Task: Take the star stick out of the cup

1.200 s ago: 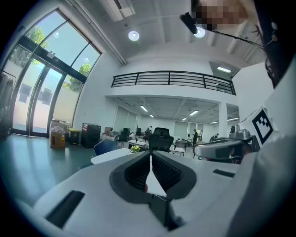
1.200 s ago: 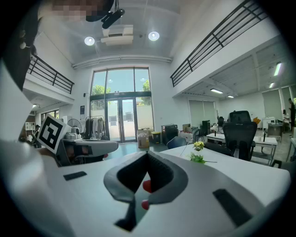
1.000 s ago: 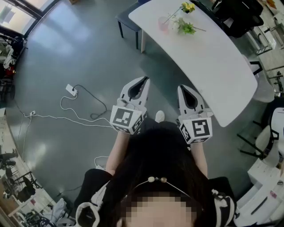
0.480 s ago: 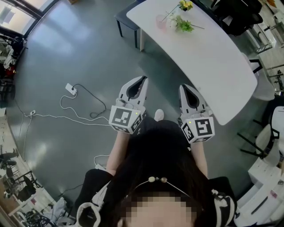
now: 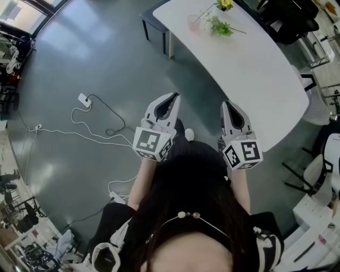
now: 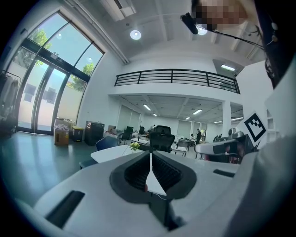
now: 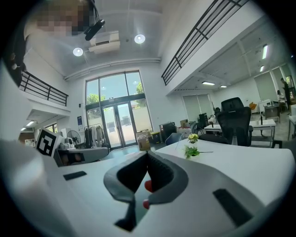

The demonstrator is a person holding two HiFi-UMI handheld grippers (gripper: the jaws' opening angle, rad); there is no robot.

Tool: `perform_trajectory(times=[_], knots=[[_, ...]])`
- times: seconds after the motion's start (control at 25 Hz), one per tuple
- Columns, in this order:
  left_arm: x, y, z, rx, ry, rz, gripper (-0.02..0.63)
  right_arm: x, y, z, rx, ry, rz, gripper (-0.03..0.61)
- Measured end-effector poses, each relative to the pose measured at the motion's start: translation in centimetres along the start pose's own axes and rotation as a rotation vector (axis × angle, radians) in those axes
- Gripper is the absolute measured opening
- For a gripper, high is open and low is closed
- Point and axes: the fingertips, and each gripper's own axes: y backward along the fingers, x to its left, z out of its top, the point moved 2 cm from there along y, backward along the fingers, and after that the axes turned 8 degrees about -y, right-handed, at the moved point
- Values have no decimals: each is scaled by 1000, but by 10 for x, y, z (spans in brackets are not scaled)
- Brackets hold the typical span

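Big grey floor [image 5: 79, 64] fills most of the head view, with a white cable [image 5: 101, 114] looping across it on the left. The long white table [image 5: 255, 69] runs from the far middle down to the right. The person stands off its near edge, holding both tongs out front, low and level.

Left tongs [image 5: 173, 96]: jaws pressed together, nothing in them. Right tongs [image 5: 227, 104]: same, shut tight and empty, its tips just over the table's near edge.

Now the target. At the far left end of the table stands the small pinkish cup [image 5: 192, 22], with a green sprig [image 5: 220, 26] lying just to its right. Out of the cup rises the stick [image 5: 205, 13], thin and tilted, its long axis leaning away to the far right and ending in a yellow head [image 5: 225, 5]. I take that for the star, though it is too small to be sure.

So the cup lies well ahead of both tongs, roughly between their two lines. Neither is clearly closer. The left gripper view has the yellow head almost dead ahead over its jaws, while the right gripper view puts it off to the right. My call: nothing has started on the stick itself. The tongs have to close the distance along the table, and whichever goes in must open and meet that slanted shaft across its lean.
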Motion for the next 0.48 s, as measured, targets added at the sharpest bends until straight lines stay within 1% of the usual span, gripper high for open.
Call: perform_trajectory(times=[0.16, 0.28, 0.48], knots=[[6, -6, 5, -4, -10, 8, 18, -5, -6, 3, 1, -1, -4, 3], [14, -13, 4, -3, -2, 10, 18, -7, -15, 3, 6, 9, -11, 3], [28, -38, -3, 10, 15, -15, 18, -18, -34, 2, 22, 11, -36, 3]])
